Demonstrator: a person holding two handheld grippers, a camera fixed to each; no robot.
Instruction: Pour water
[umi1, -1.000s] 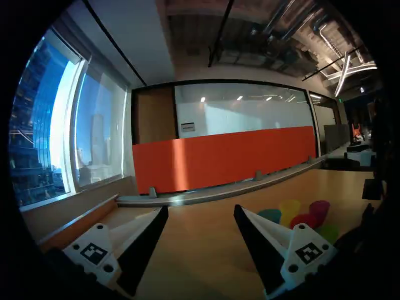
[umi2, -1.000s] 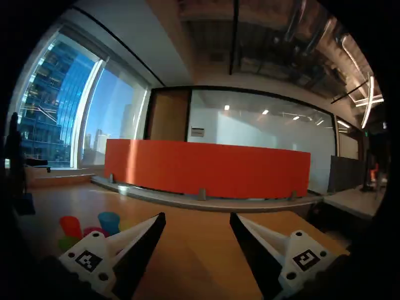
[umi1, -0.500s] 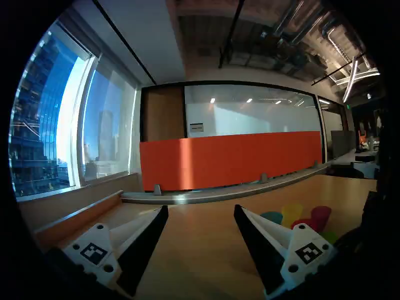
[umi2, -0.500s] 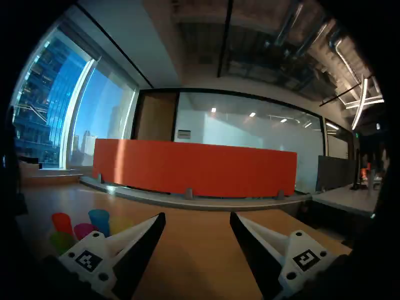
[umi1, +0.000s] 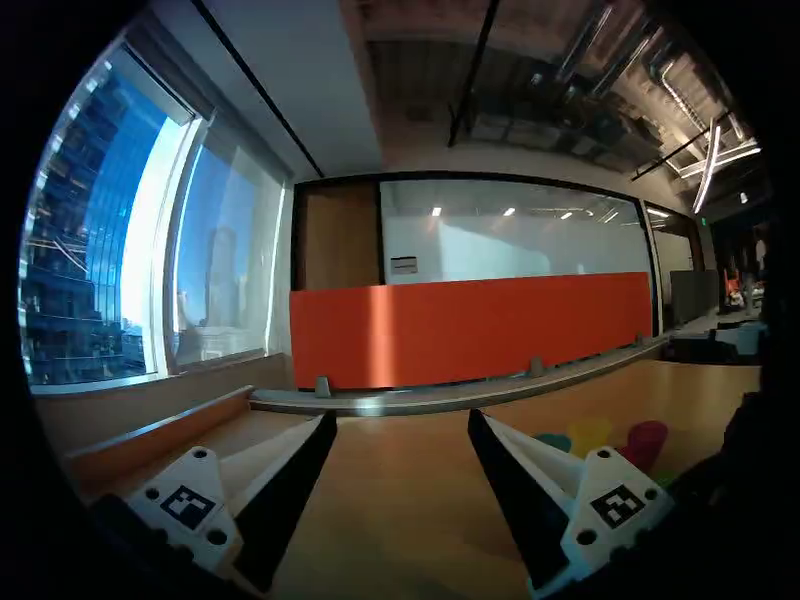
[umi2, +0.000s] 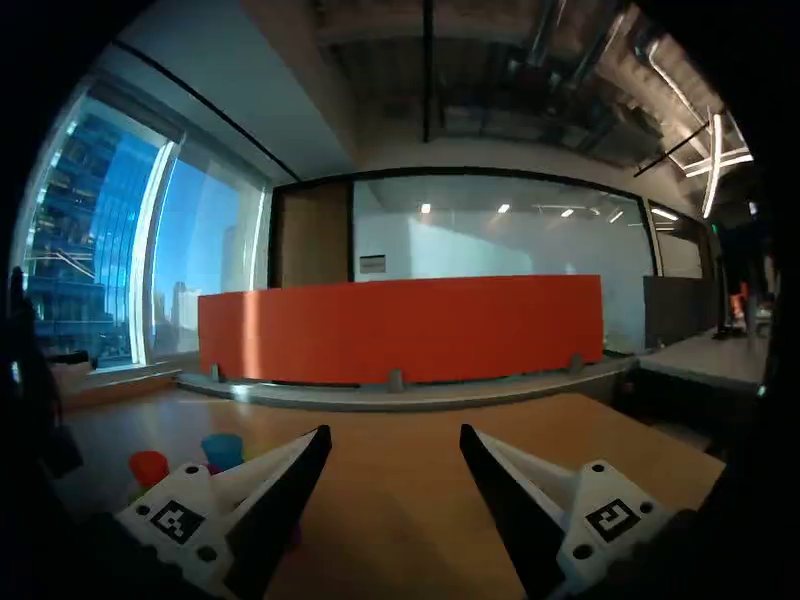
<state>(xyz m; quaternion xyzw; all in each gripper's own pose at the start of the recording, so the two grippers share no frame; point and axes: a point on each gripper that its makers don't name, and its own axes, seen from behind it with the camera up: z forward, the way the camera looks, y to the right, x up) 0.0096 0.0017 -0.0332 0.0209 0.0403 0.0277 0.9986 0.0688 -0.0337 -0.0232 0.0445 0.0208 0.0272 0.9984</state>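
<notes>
Left gripper view: yellow cup; right gripper view: red cup.

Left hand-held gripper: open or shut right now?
Open. The left hand-held gripper has its fingers spread wide, bare table between them, nothing held.

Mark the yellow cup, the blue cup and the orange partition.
yellow cup (umi1: 592, 435): left gripper view, its side wall.
blue cup (umi2: 222, 451): right gripper view, its side wall.
orange partition (umi2: 400, 330): right gripper view, middle of its face.
</notes>
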